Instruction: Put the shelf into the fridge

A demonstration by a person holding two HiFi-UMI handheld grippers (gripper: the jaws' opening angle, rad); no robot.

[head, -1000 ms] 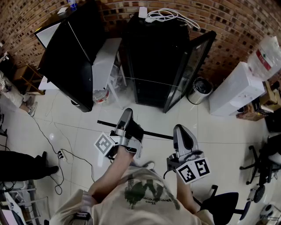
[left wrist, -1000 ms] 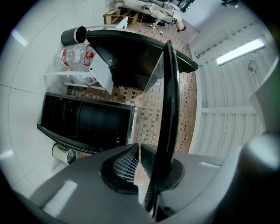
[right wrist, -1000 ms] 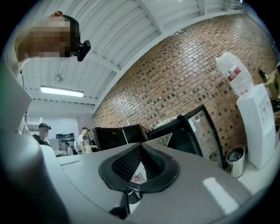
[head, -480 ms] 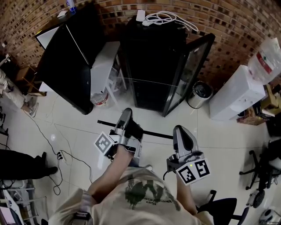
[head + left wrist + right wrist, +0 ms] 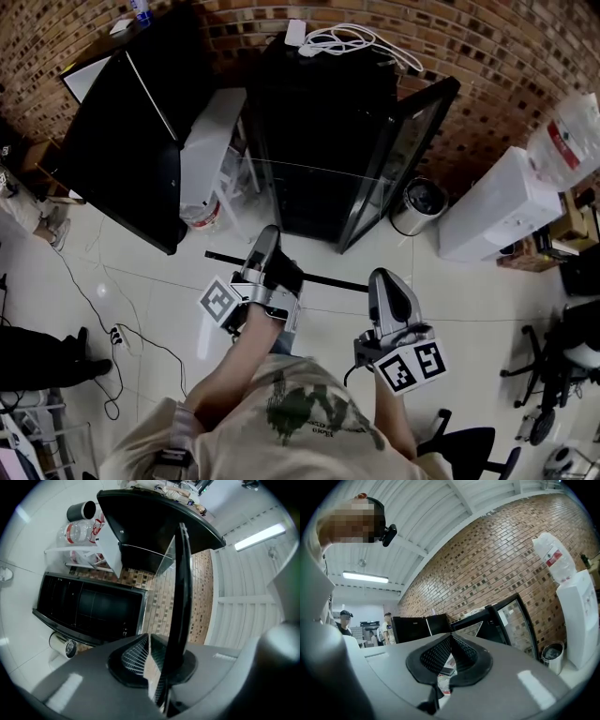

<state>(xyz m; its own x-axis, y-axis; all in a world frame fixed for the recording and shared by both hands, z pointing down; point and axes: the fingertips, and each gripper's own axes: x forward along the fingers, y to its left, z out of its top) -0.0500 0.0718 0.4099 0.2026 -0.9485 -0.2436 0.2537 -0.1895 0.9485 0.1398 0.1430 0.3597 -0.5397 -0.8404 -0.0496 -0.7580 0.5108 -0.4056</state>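
Note:
The shelf is a clear glass pane (image 5: 309,211) with a black front bar (image 5: 323,280), held level above the floor in front of the black fridge (image 5: 319,112). The fridge's glass door (image 5: 403,150) stands open to the right. My left gripper (image 5: 266,247) is shut on the black bar, which runs up between its jaws in the left gripper view as a dark strip (image 5: 180,592). My right gripper (image 5: 382,279) hovers by the bar's right end. Its jaws (image 5: 450,637) meet with nothing between them.
A second black cabinet (image 5: 122,141) with an open door stands to the left, with a white rack and bottles (image 5: 202,202) beside it. A silver bin (image 5: 419,199) and a white water dispenser (image 5: 511,202) stand to the right. Cables (image 5: 122,337) lie on the floor at left.
Both grippers and the shelf keep the same pose. The view has drifted a little, so the room slides slightly leftward.

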